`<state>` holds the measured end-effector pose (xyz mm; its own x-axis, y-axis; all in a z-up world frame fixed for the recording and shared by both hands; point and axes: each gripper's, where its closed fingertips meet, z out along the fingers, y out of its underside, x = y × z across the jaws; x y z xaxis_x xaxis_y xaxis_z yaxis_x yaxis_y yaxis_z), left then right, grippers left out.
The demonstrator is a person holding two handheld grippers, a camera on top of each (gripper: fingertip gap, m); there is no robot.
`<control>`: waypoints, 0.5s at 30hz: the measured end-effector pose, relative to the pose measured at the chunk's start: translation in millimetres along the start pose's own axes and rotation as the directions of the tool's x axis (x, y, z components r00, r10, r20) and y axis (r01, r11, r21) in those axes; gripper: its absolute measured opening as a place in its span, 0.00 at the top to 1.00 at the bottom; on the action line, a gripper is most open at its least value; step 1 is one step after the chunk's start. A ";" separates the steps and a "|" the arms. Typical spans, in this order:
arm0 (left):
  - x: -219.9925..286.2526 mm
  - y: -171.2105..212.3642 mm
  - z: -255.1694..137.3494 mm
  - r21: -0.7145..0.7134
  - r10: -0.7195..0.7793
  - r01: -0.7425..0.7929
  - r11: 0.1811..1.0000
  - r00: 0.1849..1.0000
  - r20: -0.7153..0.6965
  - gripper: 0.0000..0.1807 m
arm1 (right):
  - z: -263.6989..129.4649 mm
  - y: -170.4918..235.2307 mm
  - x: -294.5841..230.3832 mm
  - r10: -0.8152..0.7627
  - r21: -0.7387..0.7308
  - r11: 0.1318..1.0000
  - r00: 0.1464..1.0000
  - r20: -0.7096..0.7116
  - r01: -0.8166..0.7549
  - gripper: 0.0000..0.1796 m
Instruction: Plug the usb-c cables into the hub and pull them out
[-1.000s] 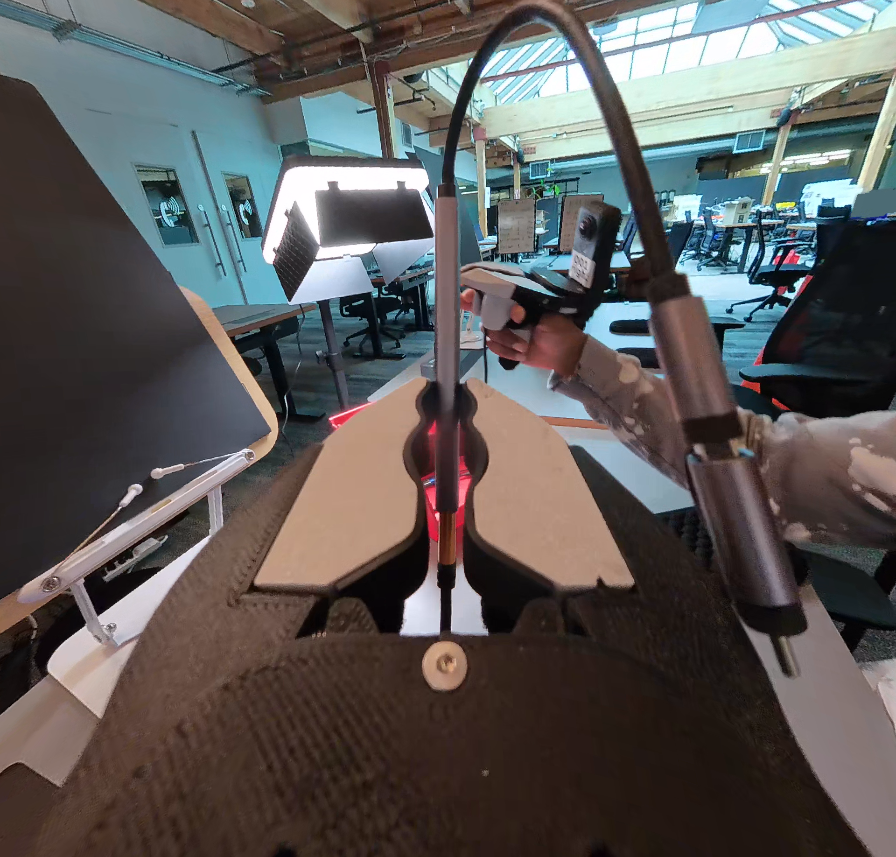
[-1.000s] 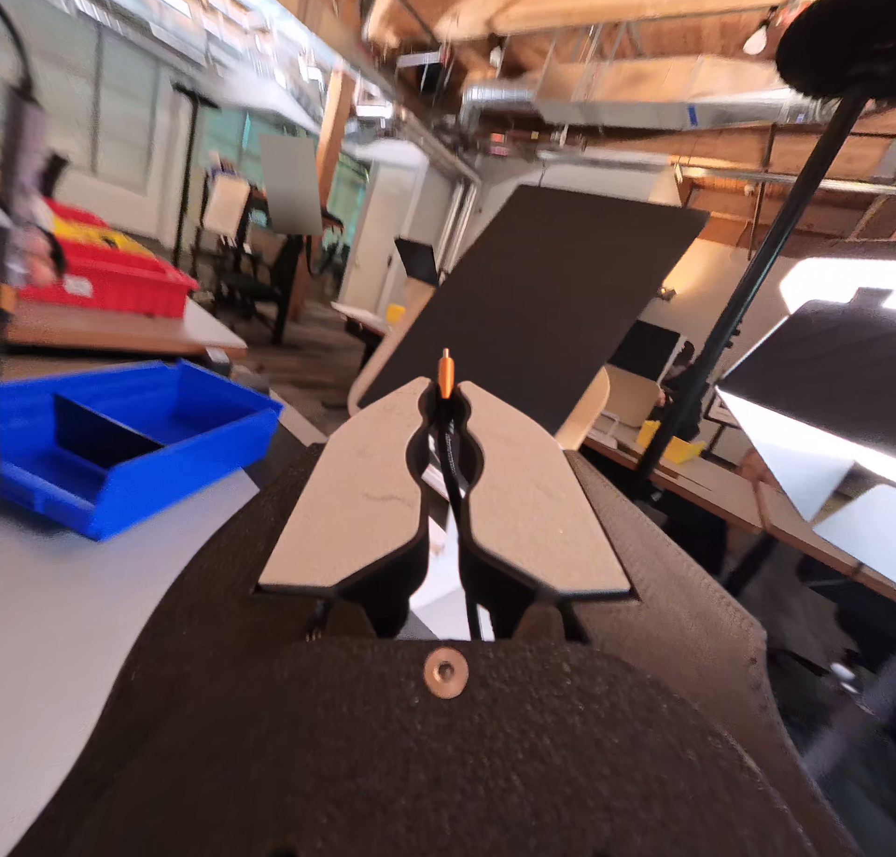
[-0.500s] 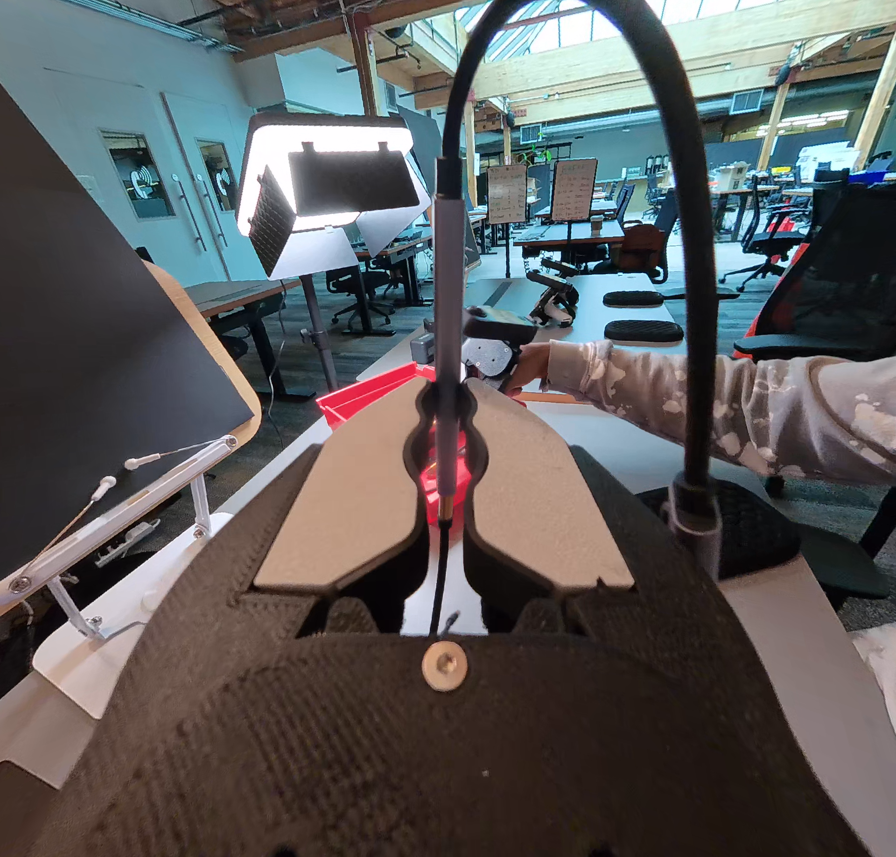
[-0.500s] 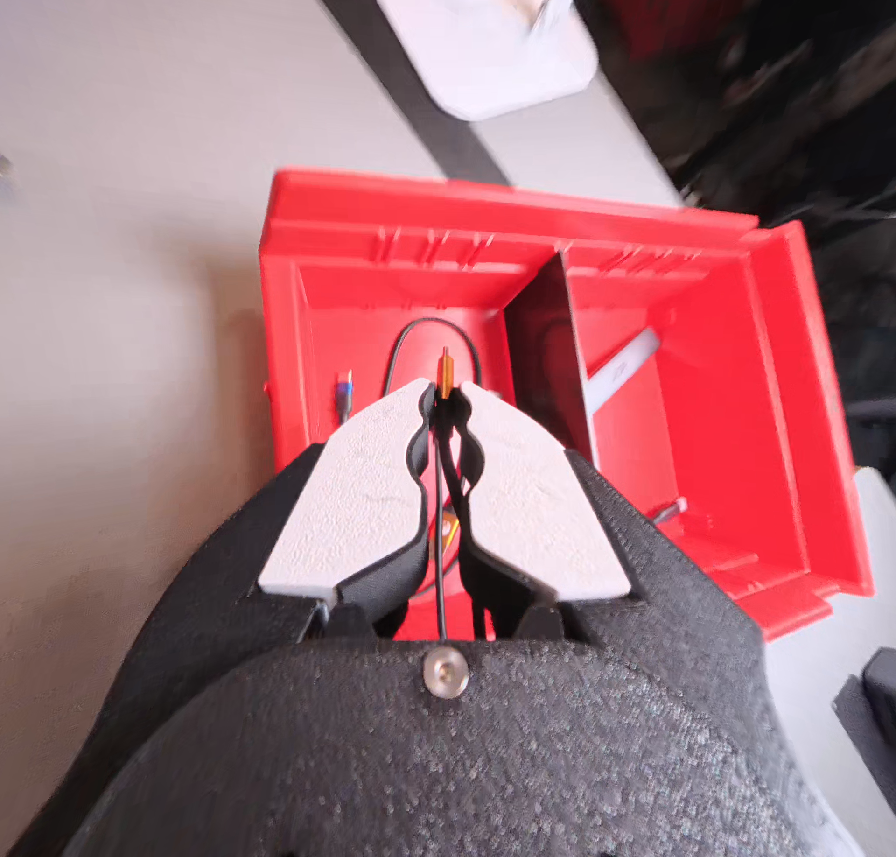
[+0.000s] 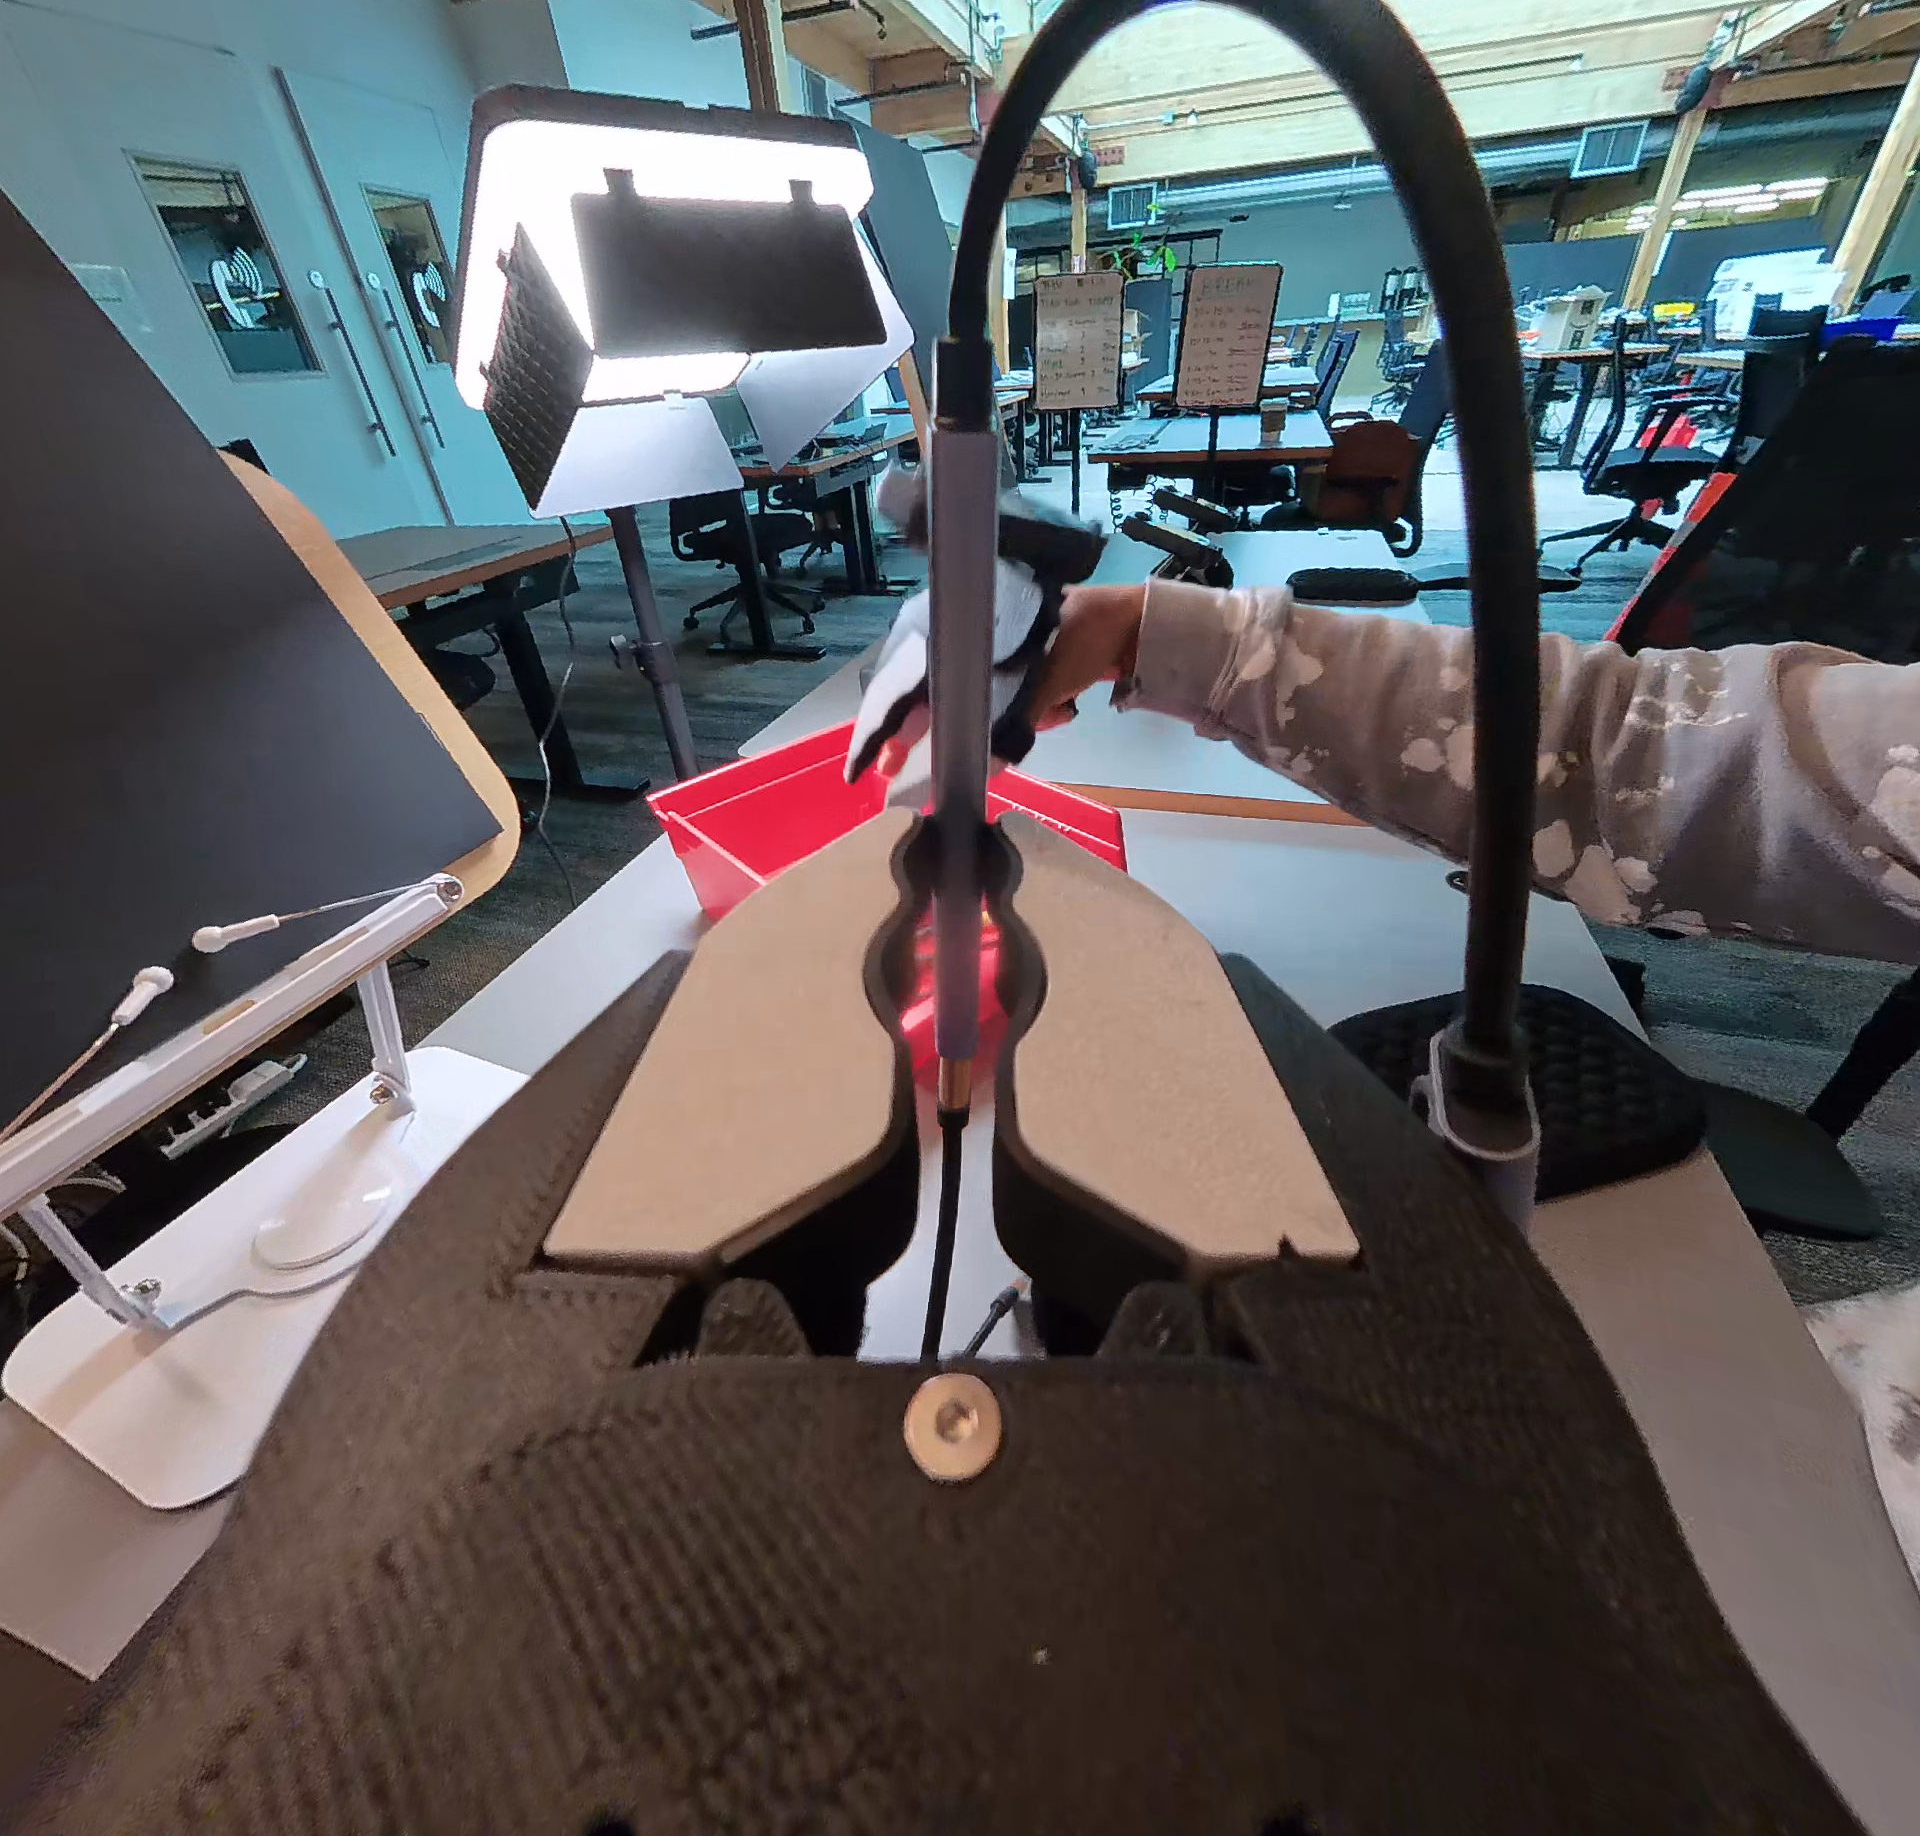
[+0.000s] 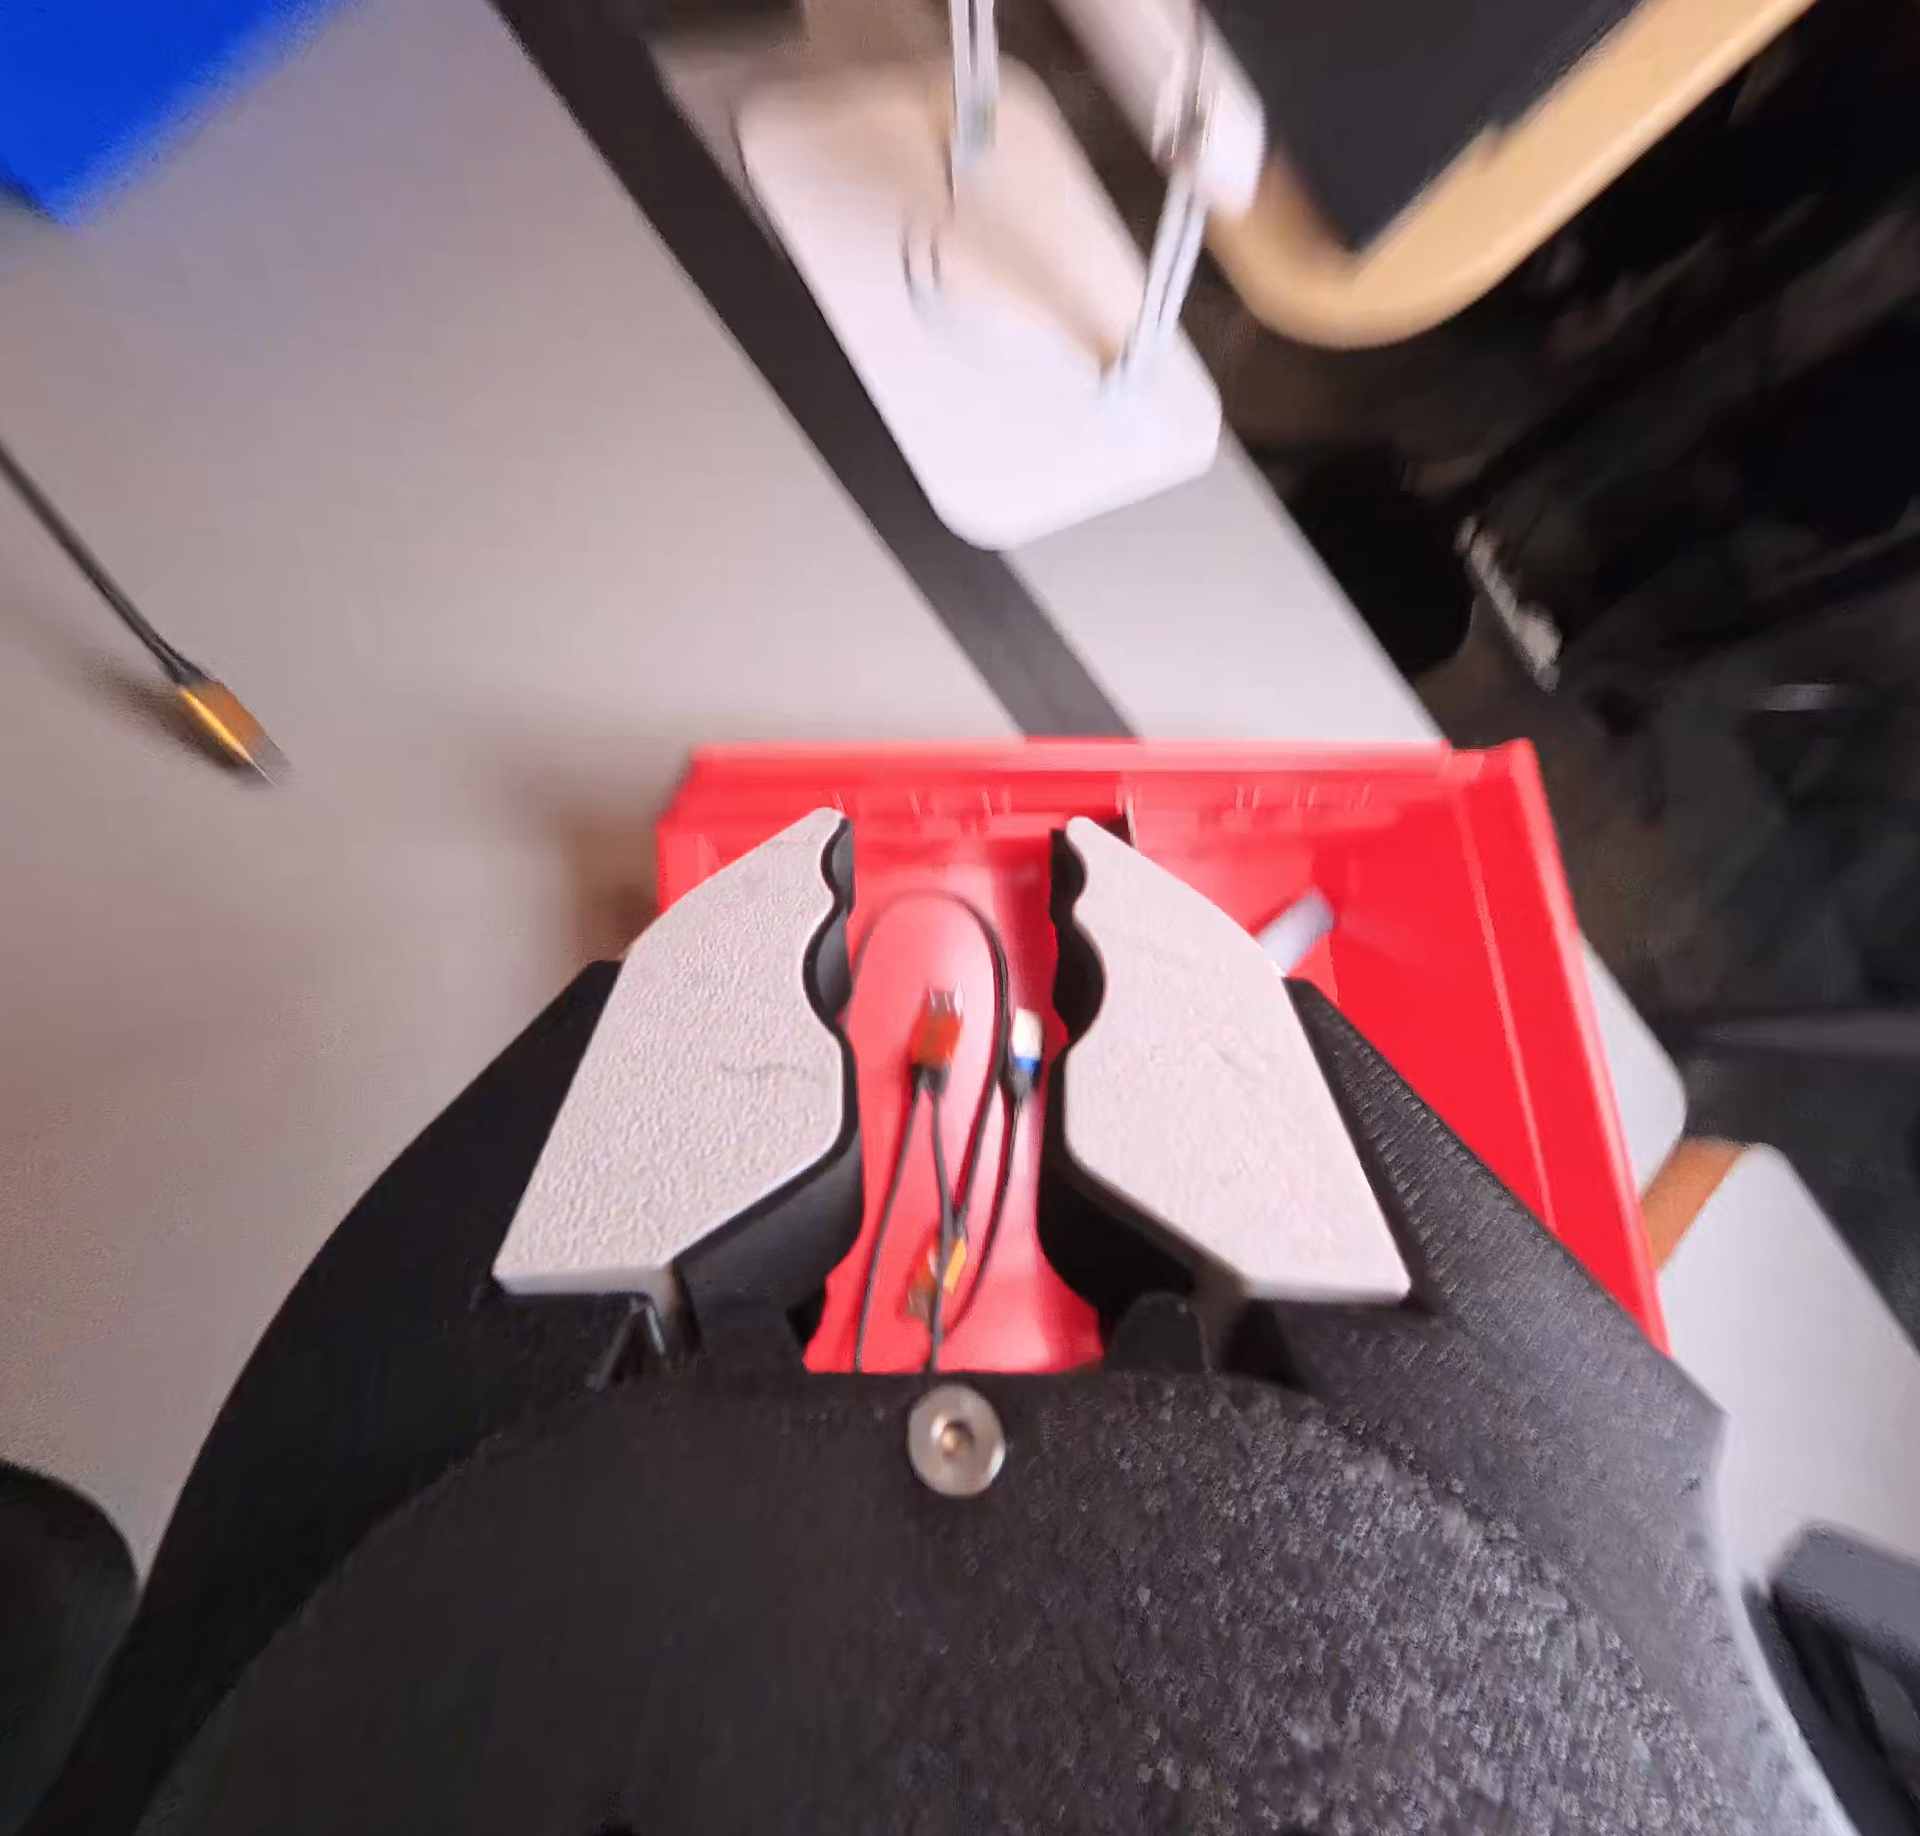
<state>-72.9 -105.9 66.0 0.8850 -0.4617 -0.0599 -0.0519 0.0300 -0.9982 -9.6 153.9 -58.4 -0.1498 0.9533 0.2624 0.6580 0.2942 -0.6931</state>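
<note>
Left hand-held gripper (image 5: 956, 945) pinches the hub (image 5: 956, 747); right hand-held gripper (image 6: 951, 965), spread over the red bin (image 6: 1455, 955), should lower squarely onto one orange-tipped cable (image 6: 935, 1033).

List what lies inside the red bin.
In the red bin: thin black cables, one with an orange plug, one with a white-and-blue plug. The open right tongs cover its sides.

We see a glossy red plastic bin (image 6: 1475, 955) on a smooth matt grey table (image 6: 416, 539). The hub (image 5: 957, 747) looks like brushed metal, its cable (image 5: 1455, 436) matt rubber.
</note>
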 end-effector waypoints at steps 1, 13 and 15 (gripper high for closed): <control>-0.3 1.1 0.8 -0.001 -0.005 0.005 1.000 1.000 -0.004 0.95 | -11.9 -21.4 -6.8 0.000 0.096 0.995 1.000 0.002 0.000 0.80; 26.3 -12.3 19.0 0.153 -0.047 0.067 0.986 0.990 -0.130 0.95 | -70.3 -149.2 -191.9 -0.218 0.755 0.641 0.911 0.349 -0.136 0.83; 28.7 -12.2 23.4 0.176 -0.059 0.085 0.981 0.988 -0.145 0.95 | -61.2 -156.5 -207.6 -0.230 0.751 0.631 0.878 0.419 -0.194 0.83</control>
<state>-36.0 -98.7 76.5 0.8102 -0.5861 -0.0002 0.1054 0.1460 -0.9837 -36.4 -94.2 36.8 -0.5922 0.7985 0.1080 -0.1104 0.0523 -0.9925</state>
